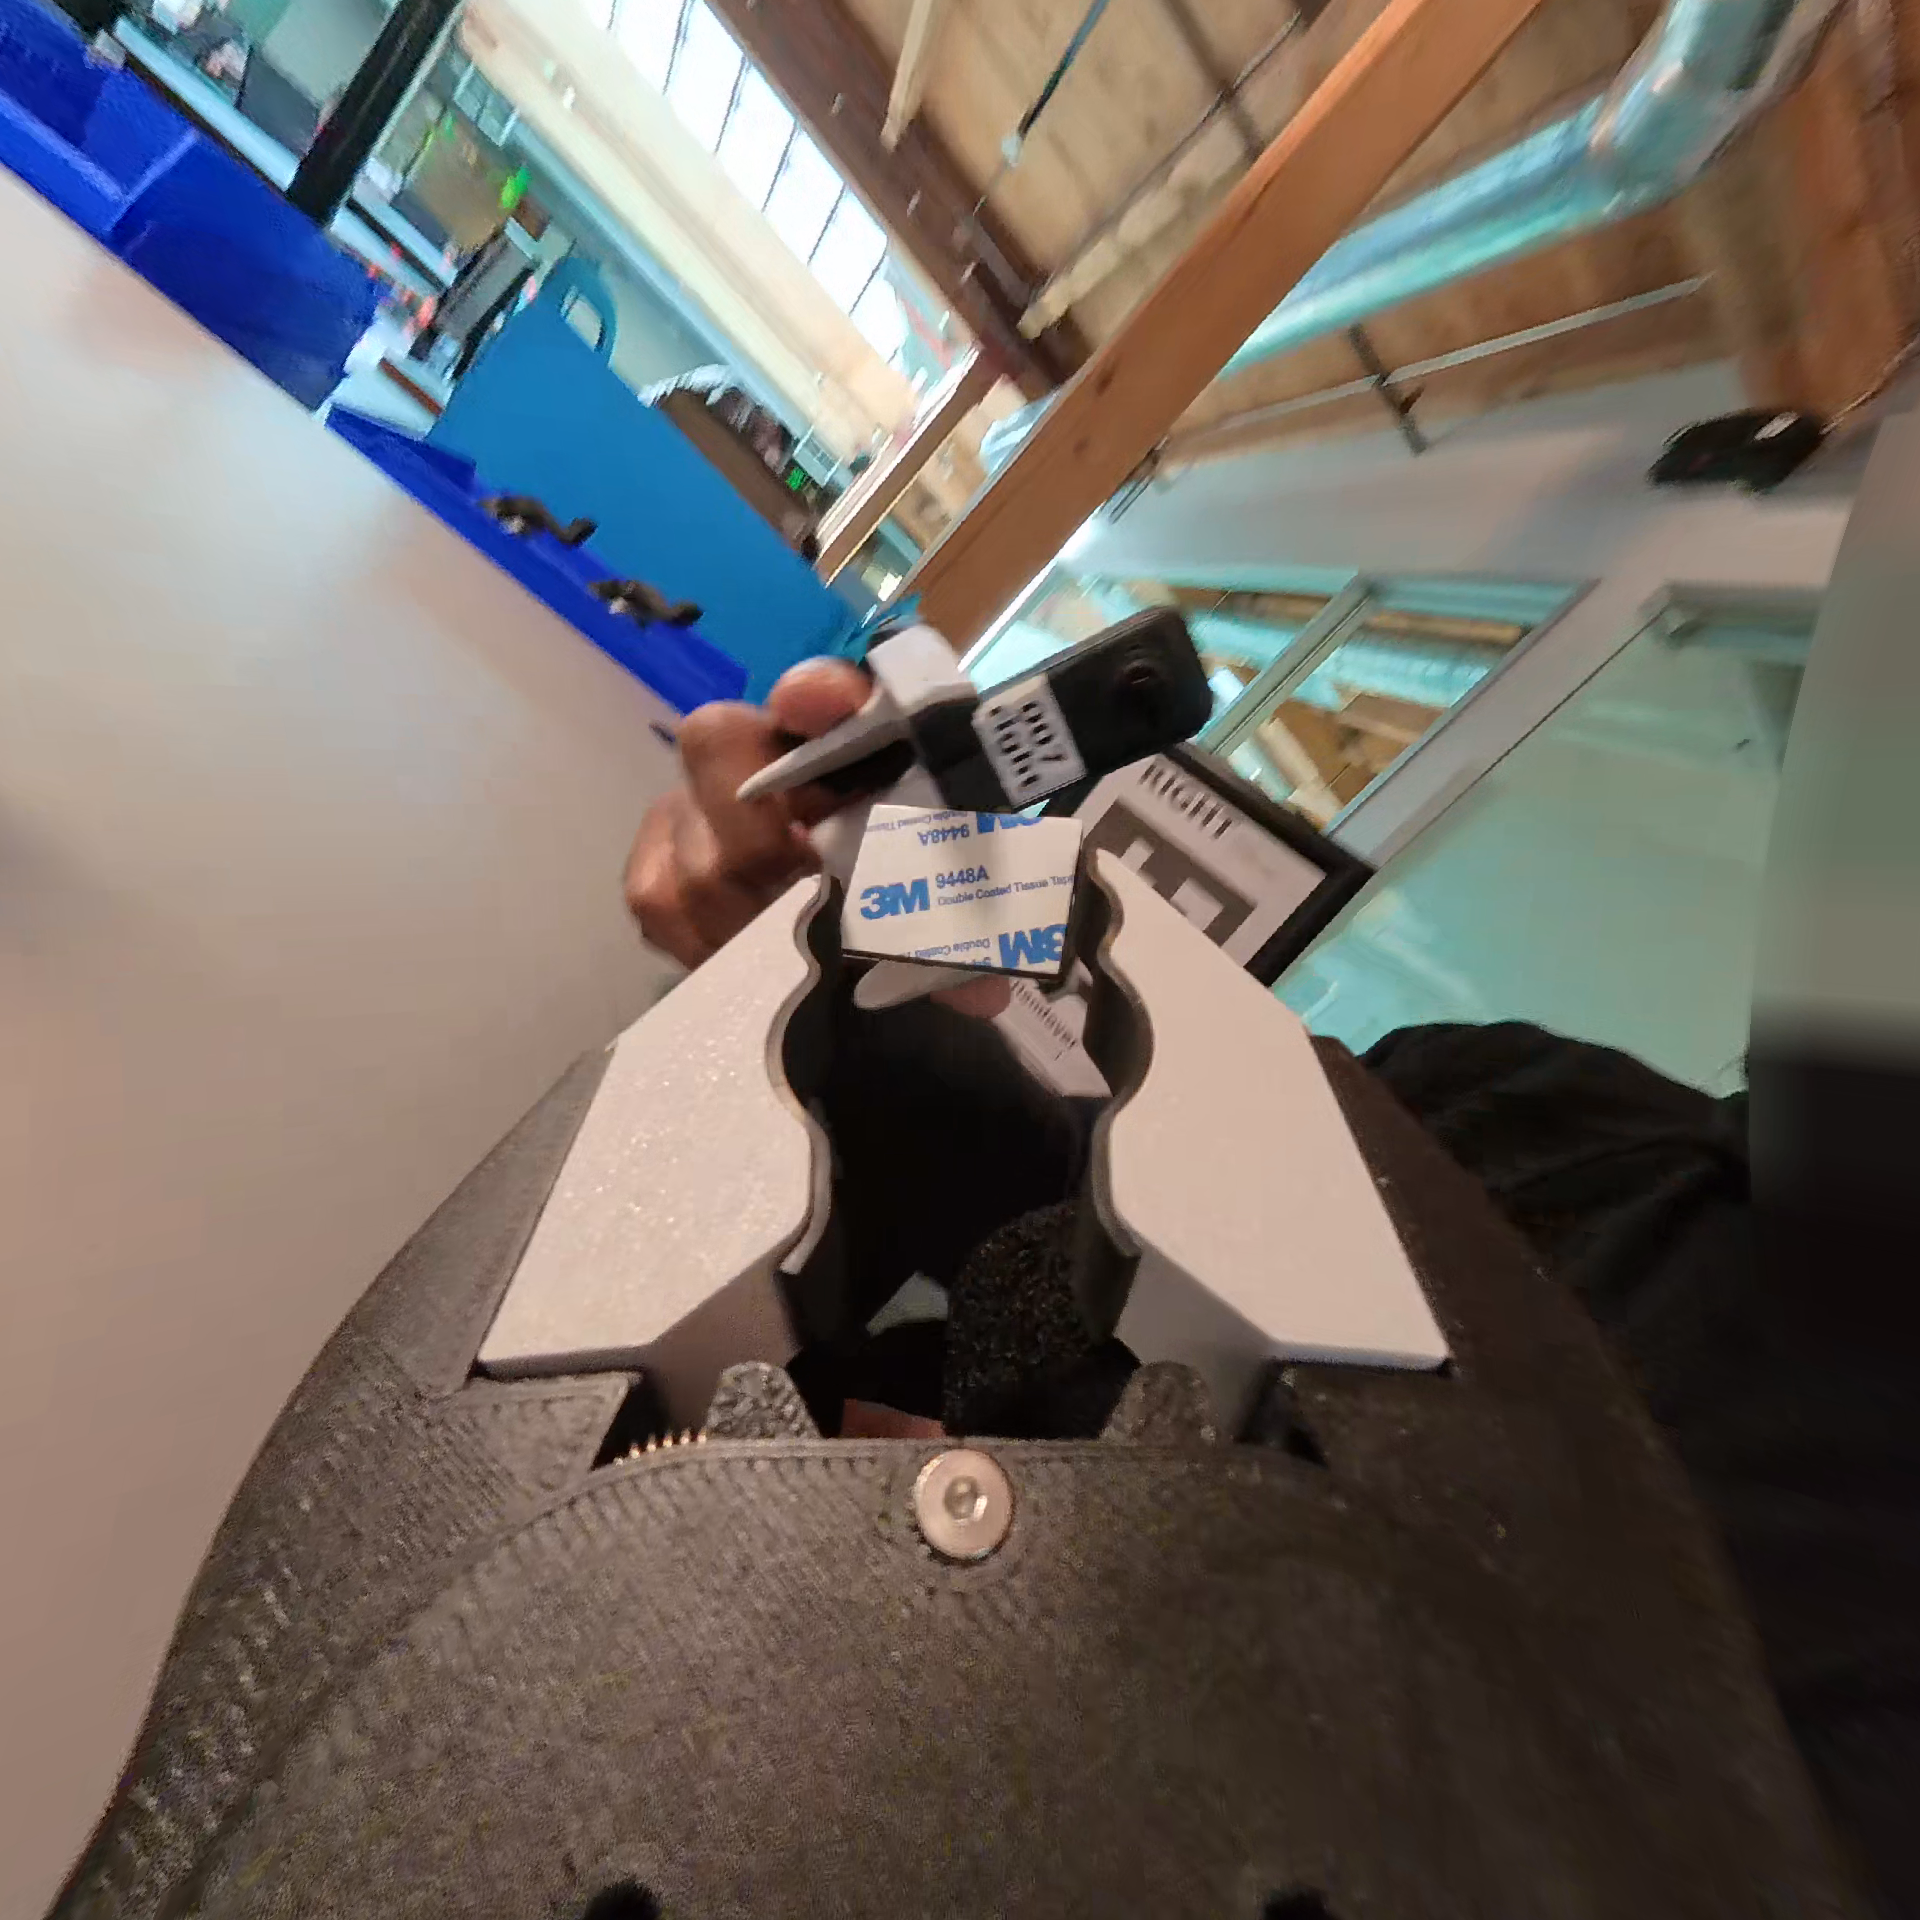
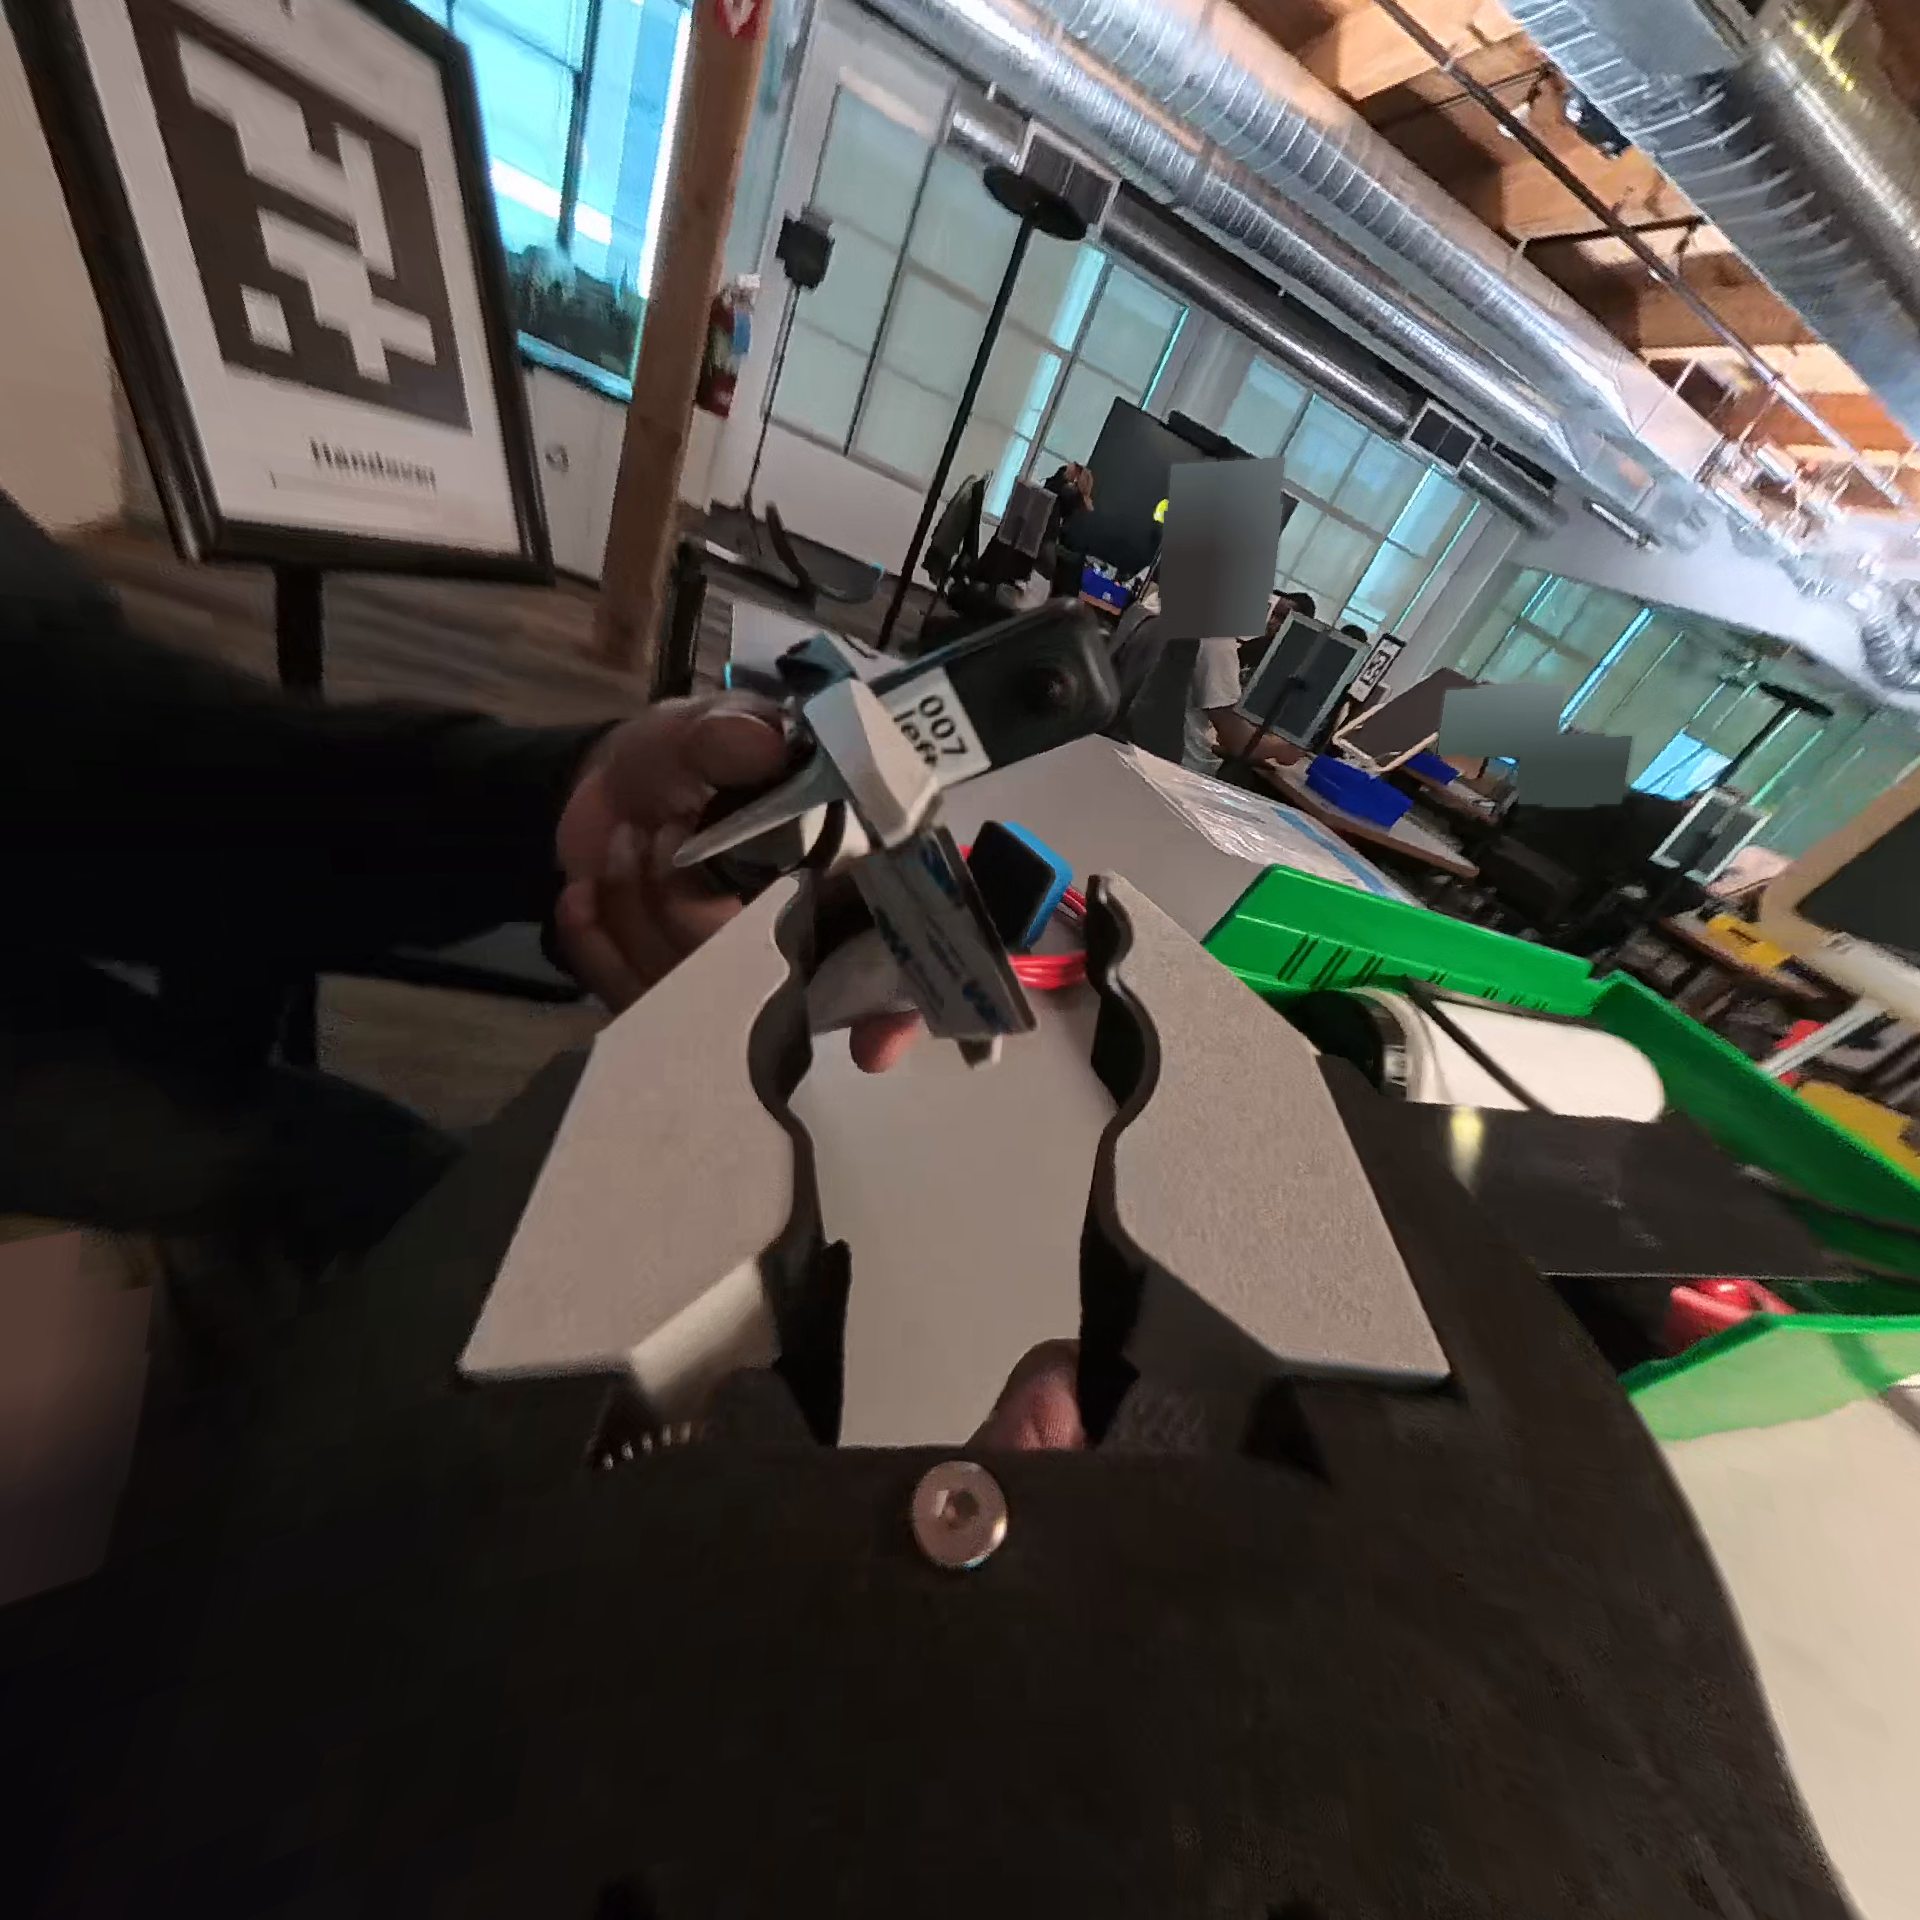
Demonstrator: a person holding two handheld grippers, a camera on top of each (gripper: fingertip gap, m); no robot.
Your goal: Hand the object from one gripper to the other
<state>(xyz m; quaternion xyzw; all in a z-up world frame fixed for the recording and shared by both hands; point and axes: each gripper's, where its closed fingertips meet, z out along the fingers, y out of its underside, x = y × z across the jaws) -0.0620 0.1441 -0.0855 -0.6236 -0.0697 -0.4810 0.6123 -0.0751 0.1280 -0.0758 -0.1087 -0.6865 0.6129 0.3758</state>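
A flat white adhesive pad (image 1: 961, 899) with blue print sits between the fingertips of my left gripper (image 1: 961, 904), which is shut on its two side edges, flat face towards the camera. In the right wrist view the pad (image 2: 940, 956) shows edge-on, held out by the left gripper (image 2: 914, 914). My right gripper (image 2: 945, 935) is open. Its fingertips stand on either side of the pad's flat faces, apart from it. The right gripper's camera body (image 1: 1132, 691) shows just behind the pad.
A person's hand (image 2: 644, 831) holds the left gripper. A blue block with red wires (image 2: 1013, 883) lies behind the pad. Green bins (image 2: 1455, 956) stand to the right. A framed marker board (image 2: 312, 260) stands at the upper left. Blue bins (image 1: 208, 239) line the white table's (image 1: 260, 831) edge.
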